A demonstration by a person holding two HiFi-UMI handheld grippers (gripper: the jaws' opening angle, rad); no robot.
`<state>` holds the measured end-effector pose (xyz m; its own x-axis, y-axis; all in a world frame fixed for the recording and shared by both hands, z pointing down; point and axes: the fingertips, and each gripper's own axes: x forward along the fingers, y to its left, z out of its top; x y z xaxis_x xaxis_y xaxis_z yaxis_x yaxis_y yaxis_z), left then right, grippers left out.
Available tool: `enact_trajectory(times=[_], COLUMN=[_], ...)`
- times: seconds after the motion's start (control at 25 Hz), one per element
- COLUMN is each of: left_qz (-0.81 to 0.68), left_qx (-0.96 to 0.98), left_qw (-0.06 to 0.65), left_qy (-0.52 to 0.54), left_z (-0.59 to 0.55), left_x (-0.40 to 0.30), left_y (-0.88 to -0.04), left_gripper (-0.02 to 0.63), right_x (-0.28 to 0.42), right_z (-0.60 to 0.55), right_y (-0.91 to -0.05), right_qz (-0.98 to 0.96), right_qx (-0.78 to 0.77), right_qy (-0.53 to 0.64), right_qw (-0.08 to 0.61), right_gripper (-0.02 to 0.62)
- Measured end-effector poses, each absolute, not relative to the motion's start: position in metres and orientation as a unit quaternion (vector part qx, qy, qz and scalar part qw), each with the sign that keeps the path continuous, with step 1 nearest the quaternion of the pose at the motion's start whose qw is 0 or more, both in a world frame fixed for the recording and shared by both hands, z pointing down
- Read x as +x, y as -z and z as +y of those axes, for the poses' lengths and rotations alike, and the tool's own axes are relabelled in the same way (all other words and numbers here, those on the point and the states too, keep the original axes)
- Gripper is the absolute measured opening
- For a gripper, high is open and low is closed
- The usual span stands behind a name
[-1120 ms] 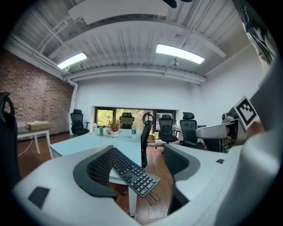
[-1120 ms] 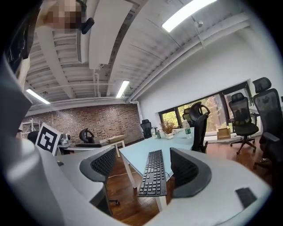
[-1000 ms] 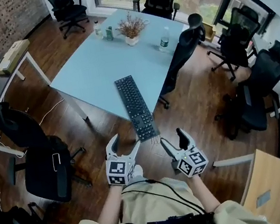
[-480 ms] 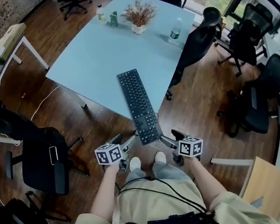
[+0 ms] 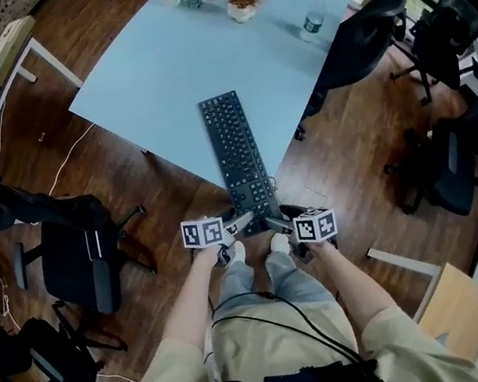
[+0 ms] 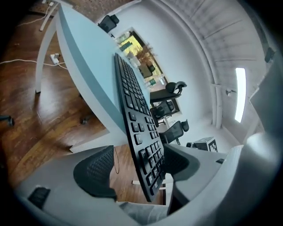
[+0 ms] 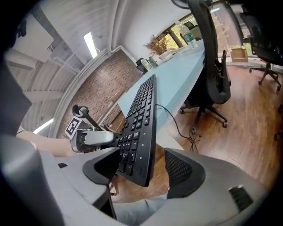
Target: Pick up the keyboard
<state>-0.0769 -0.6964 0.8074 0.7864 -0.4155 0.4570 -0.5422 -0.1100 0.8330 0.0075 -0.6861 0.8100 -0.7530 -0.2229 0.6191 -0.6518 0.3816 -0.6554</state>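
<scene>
Past table (image 5: pixel 138 84) corner, keyboard (image 5: pixel 236 149) end overhanging floor (image 5: pixel 108 176)

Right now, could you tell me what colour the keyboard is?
The keyboard is black; head view.

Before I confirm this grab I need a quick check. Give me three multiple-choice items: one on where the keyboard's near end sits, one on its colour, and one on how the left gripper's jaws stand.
1. Where is the near end of the keyboard?
A. jutting past the edge of the table
B. in the table's middle
C. against the table's far edge

2. What colour is the keyboard?
A. white
B. black
C. red

3. How do the jaws of the left gripper stand?
A. shut together, empty
B. apart, nothing between them
C. apart, the keyboard's end between them

Answers: 1 A, the head view shows wood floor under its near end. 2 B, its keys and frame are black in every view. 3 C, the left gripper view shows one pad on each side of the keyboard, with a gap at one.
</scene>
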Motion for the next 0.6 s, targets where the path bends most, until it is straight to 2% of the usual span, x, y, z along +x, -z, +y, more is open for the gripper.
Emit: enact_trajectory(times=[0.08, 0.16, 0.32, 0.6], left_qz=[-0.328, -0.339, -0.331, -0.357], left_qx=[0.749, 0.749, 0.767, 0.810], left_qw=[0.571, 0.560, 0.540, 0.462], left_qy=[-0.073, -0.100, -0.108, -0.055], left_z=[-0.697, -0.698, -0.697, -0.714], left_x=[-0.069, -0.067, -0.067, -0.069], left_y=[-0.809, -0.810, -0.798, -0.735], left_gripper=[0.265, 0.184, 0.167, 0.170], right_x=[-0.002, -0.005, -0.001, -0.002], right_z=[-0.683, -0.680, -0.681, -0.703], right_y=[-0.812, -0.812, -0.802, -0.737], right_qz=[-0.806, -0.809, -0.826, -0.865], right_qx=[0.257, 0.256, 0.251, 0.263], right_qy=[-0.481, -0.470, -0.437, -0.388], right_qw=[0.229, 0.242, 0.253, 0.177], right_gripper=[0.273, 0.265, 0.267, 0.276])
